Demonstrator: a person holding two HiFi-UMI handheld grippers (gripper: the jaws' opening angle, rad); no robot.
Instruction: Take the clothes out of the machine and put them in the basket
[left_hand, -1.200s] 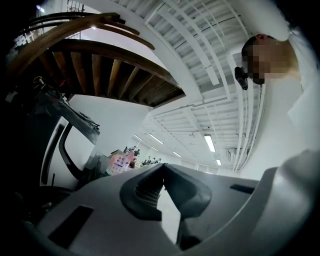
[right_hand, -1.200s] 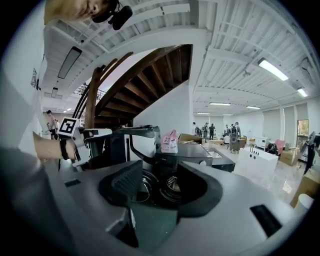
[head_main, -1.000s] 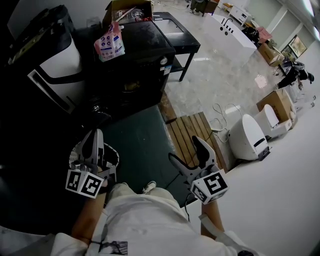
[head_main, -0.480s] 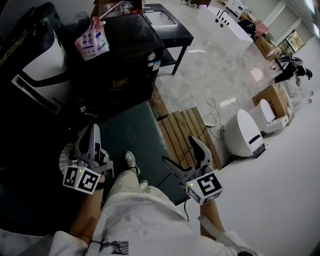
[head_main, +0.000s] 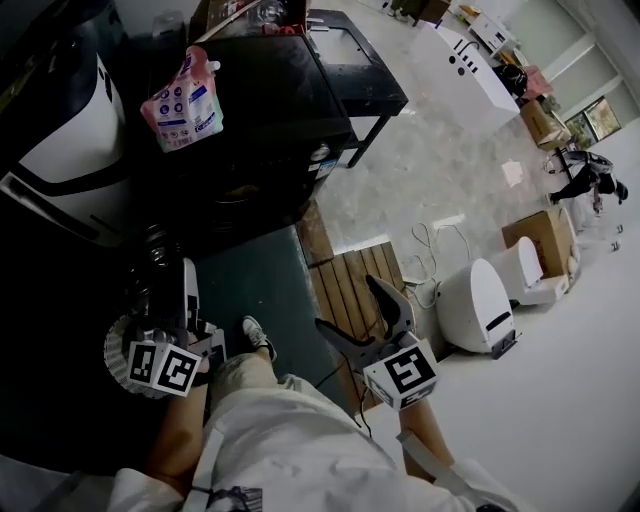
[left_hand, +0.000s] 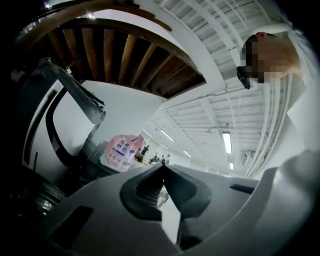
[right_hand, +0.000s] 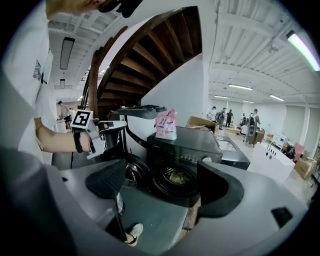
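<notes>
Two empty grippers: left gripper (head_main: 188, 268) is shut tight, right gripper (head_main: 348, 303) is wide open. At 12 o'clock from the right gripper, the clothes (right_hand: 178, 176) lie in the machine (head_main: 255, 120). The basket (head_main: 118, 350) sits by the left gripper.

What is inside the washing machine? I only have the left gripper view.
Observer: The right gripper view shows the washing machine with its door open and clothes in the drum.
Operator: Is the right gripper holding anything?
Observer: No, the right gripper is open and empty.
Operator: Where is the basket?
Observer: In the head view, a pale basket sits on the floor under the left gripper.
</notes>
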